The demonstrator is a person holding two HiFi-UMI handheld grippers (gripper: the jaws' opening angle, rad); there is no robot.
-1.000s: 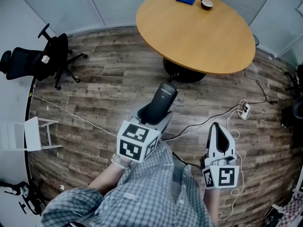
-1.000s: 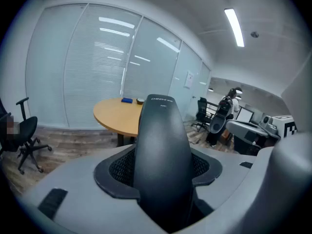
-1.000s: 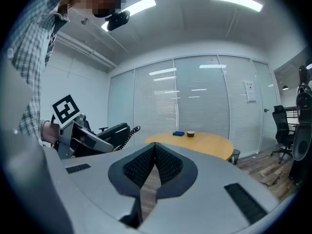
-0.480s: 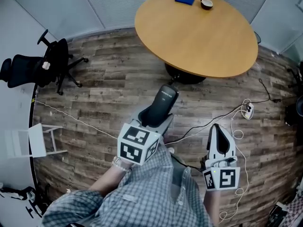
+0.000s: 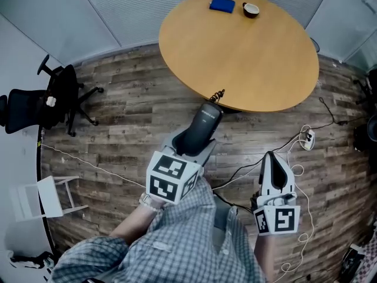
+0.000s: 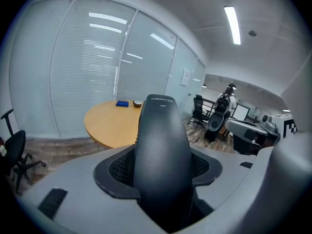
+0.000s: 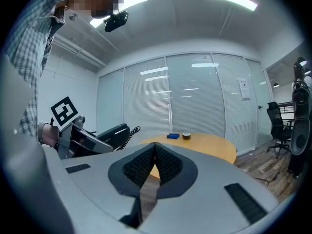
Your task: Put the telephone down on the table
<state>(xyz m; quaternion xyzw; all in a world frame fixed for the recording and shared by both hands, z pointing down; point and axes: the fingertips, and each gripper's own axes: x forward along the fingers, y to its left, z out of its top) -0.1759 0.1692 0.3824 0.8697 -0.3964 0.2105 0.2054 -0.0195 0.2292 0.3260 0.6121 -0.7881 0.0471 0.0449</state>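
We stand on the wooden floor, which fills most of the head view. The round table sits in the upper middle of the frame, its top bare apart from two small things at the far edge.

Lower centre, the left gripper has its jaws spread wide and pressed against the sides of the telephone. The dark handset juts up and forward from between the jaws, its far tip just at the table's near edge in the picture and its curled cord showing there. In the lower right, the right gripper has its jaws pressed together on nothing.

We judge the step in hand to be the carry, with the telephone gripped in the air and not yet over the tabletop. The next move calls for bringing it out above the bare wood, lowering it until it rests, and only then easing the jaws off. It should stay well apart from the blue object and the small cup at the top of the frame.
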